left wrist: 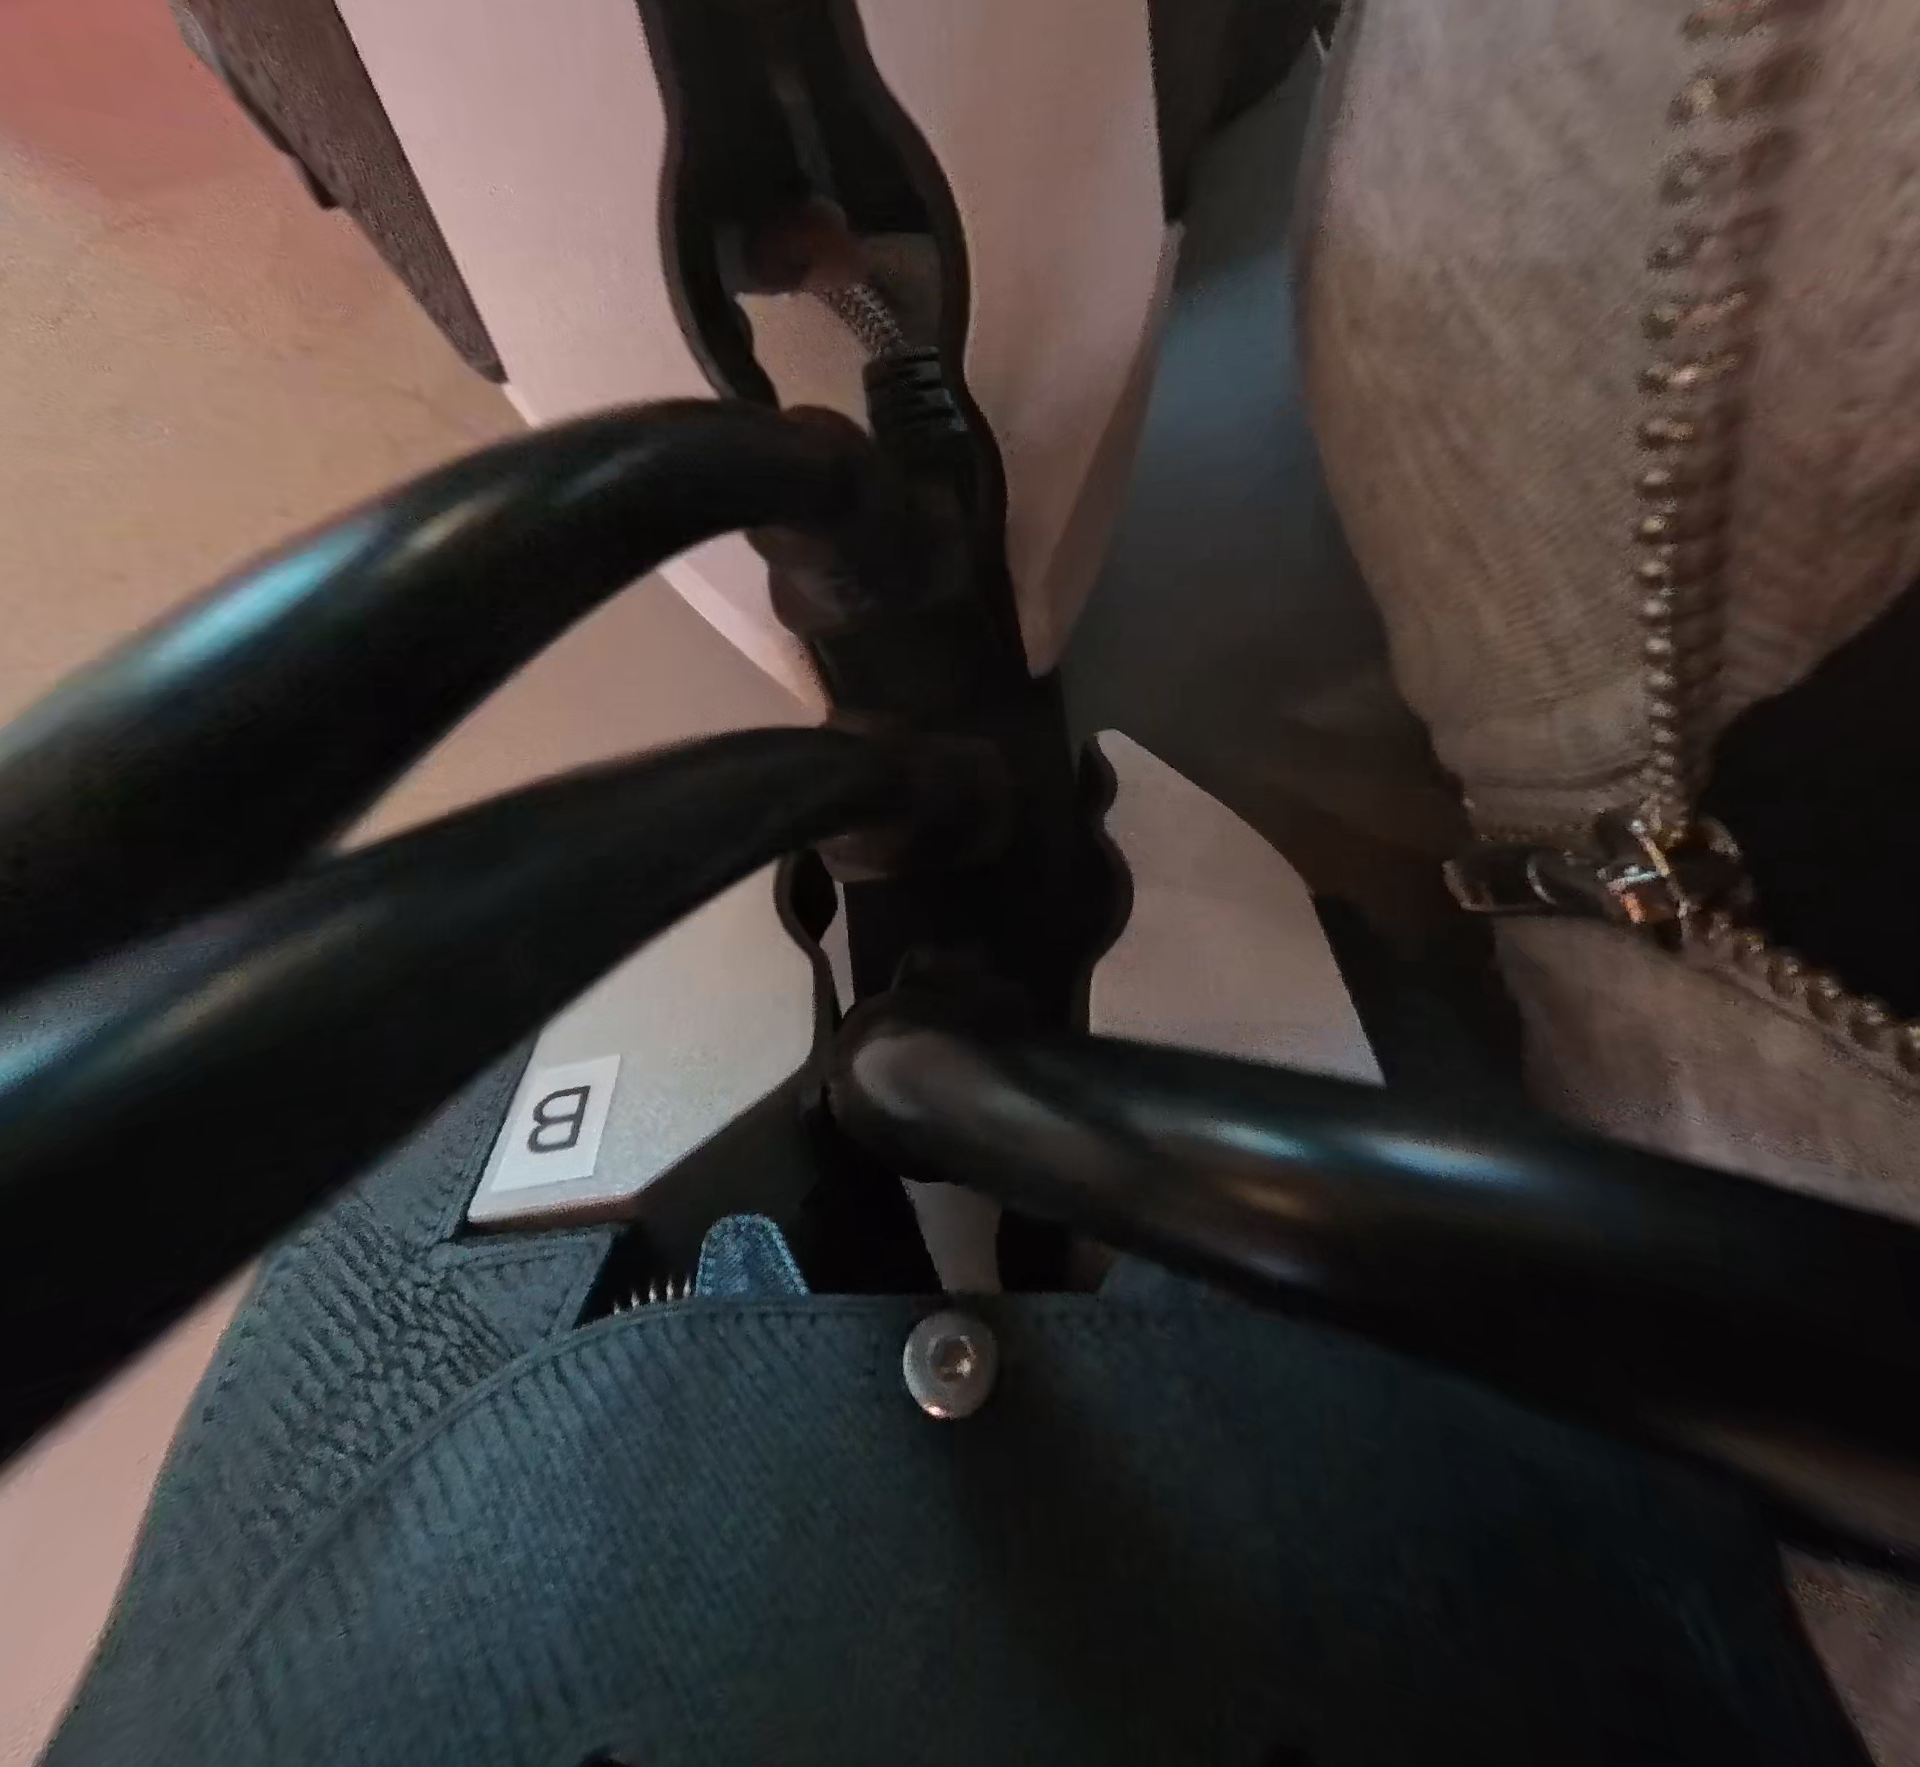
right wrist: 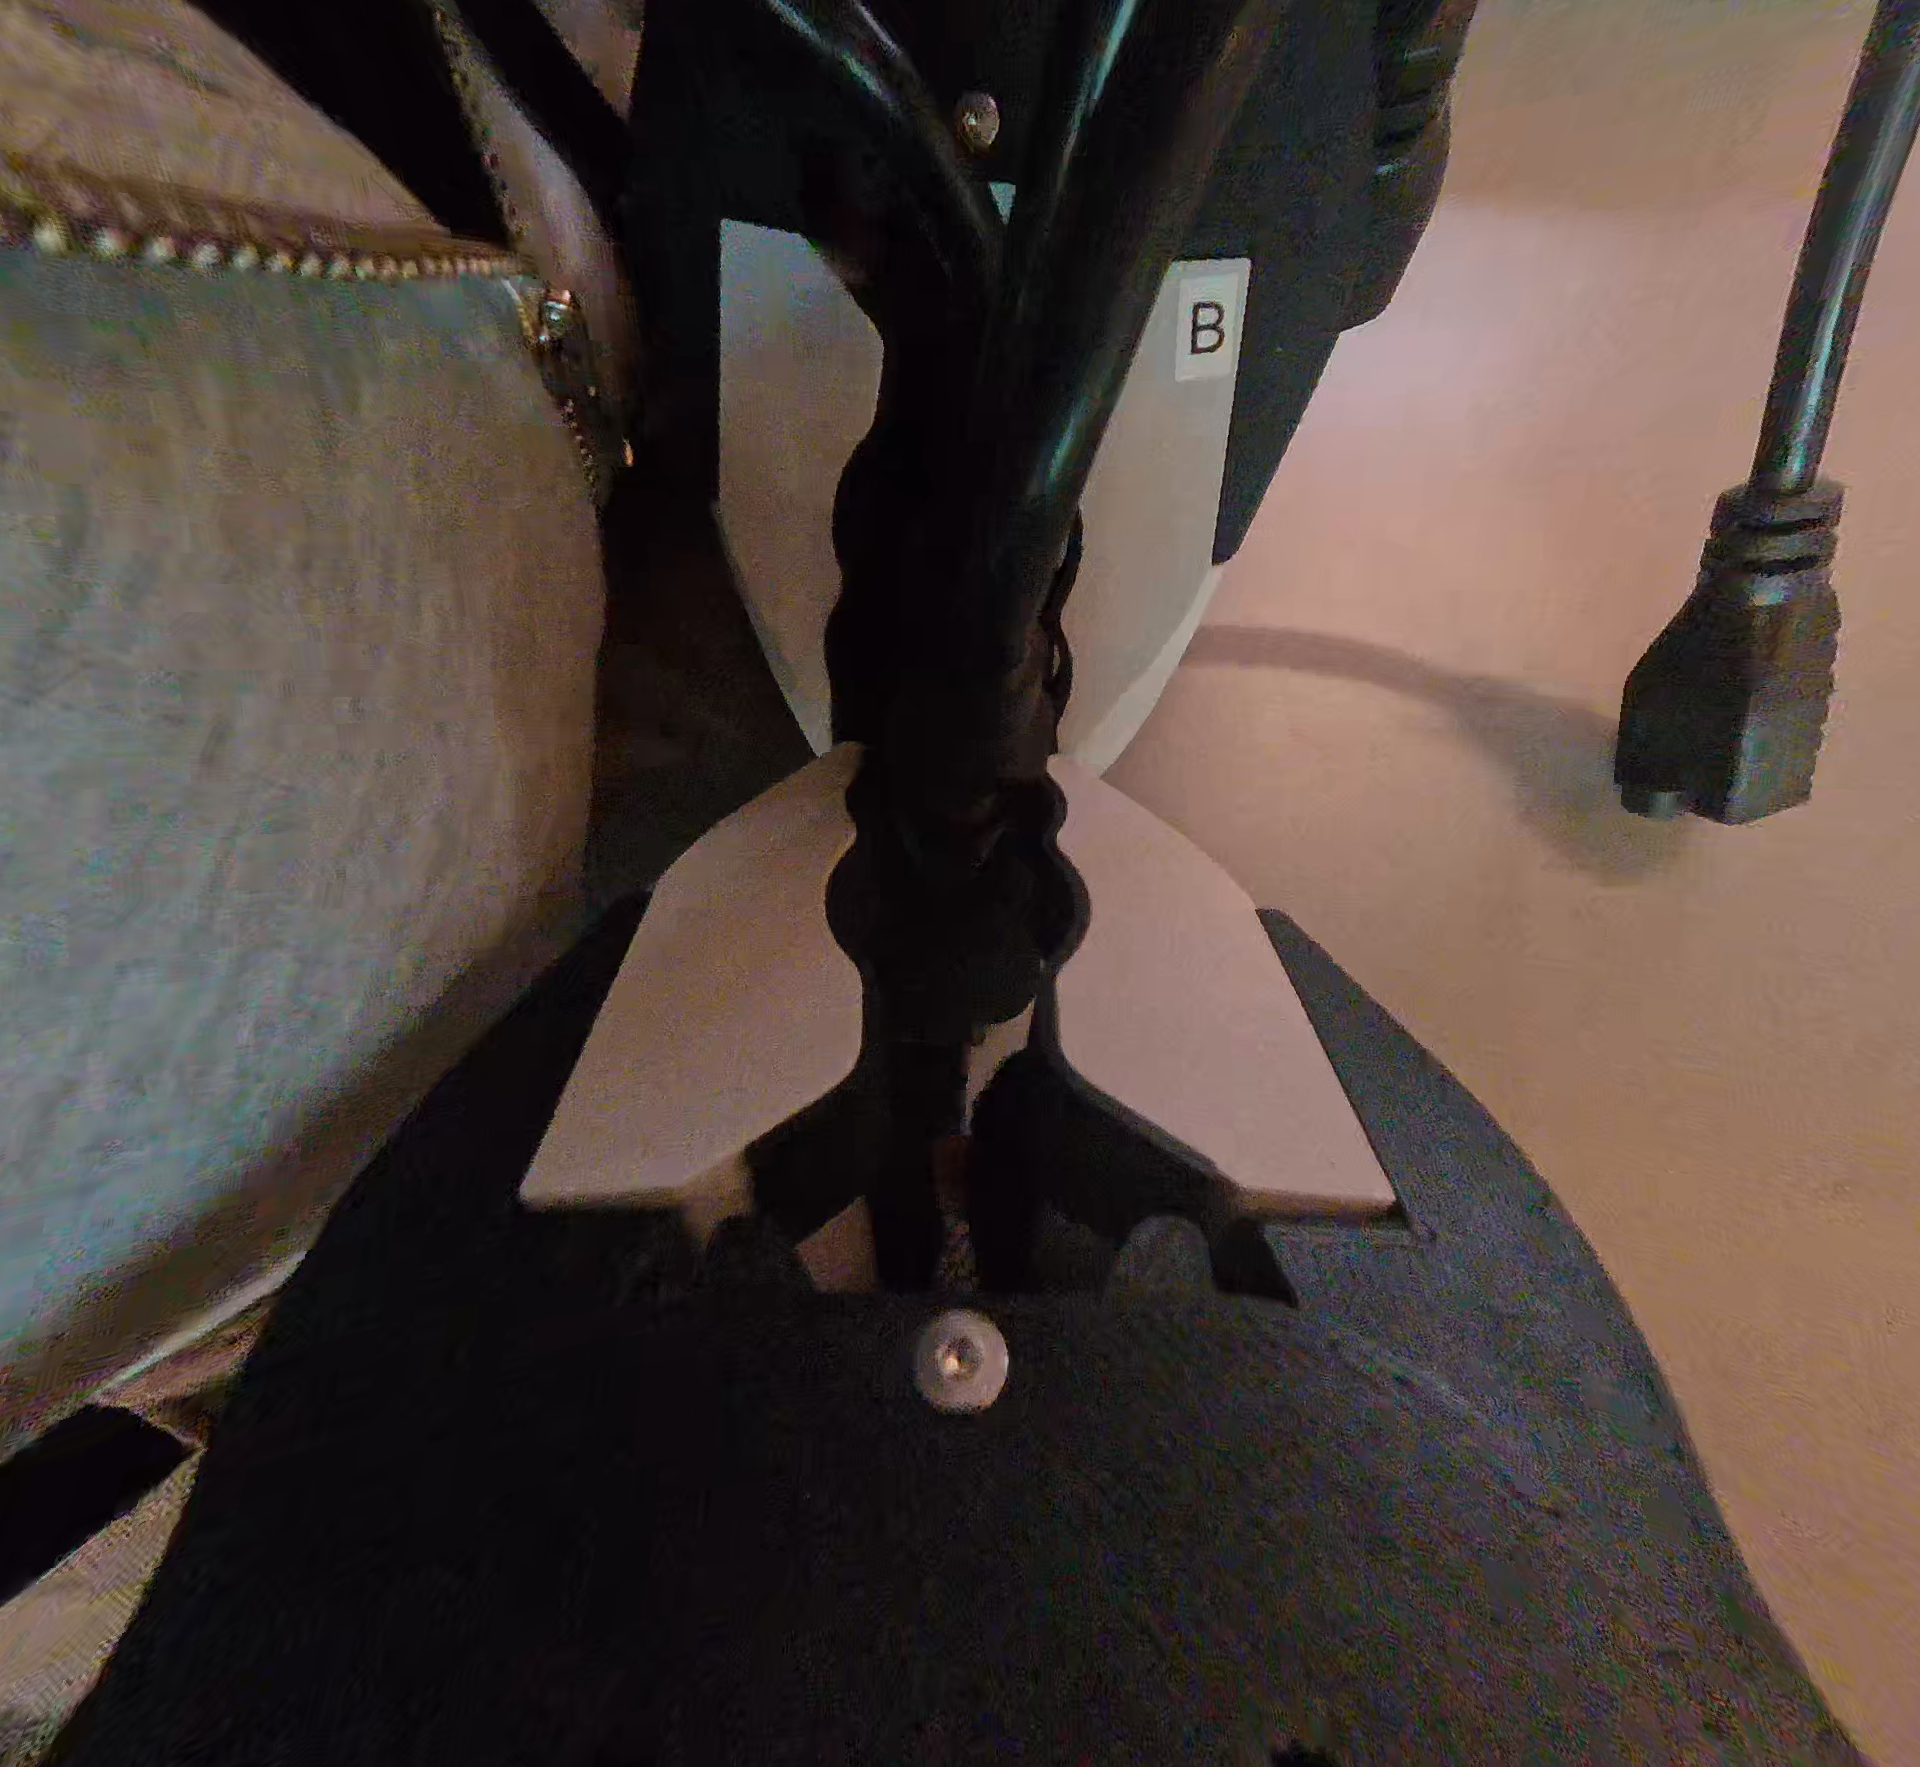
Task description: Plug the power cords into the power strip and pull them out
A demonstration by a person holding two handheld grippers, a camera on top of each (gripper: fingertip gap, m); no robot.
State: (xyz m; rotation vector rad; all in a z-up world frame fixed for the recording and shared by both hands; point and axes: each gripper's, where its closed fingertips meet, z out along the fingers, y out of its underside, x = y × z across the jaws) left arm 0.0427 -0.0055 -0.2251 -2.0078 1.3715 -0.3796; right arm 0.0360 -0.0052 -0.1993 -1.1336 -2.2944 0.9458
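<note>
Several thick black power cords [left wrist: 436,564] loop out to both sides of my left gripper [left wrist: 935,782], which is shut on the bundle where the cords meet. My right gripper [right wrist: 956,886] faces it tip to tip, its jaws closed on the dark bundle of cords [right wrist: 935,574]. In the left wrist view the right gripper [left wrist: 810,242] is at the top, pinching a braided cord end [left wrist: 868,320]. In the right wrist view the left gripper [right wrist: 1205,429] bears a white sticker. A black cord connector [right wrist: 1735,678] hangs free at the right, just above the table. No power strip is in view.
A person's grey-brown zipped jacket [left wrist: 1558,367] is close by, at the right of the left wrist view and the left of the right wrist view [right wrist: 260,678]. The beige table top [right wrist: 1558,1042] lies below. A dark object [left wrist: 312,107] stands at upper left. The tips of both grippers are at nearly the same place.
</note>
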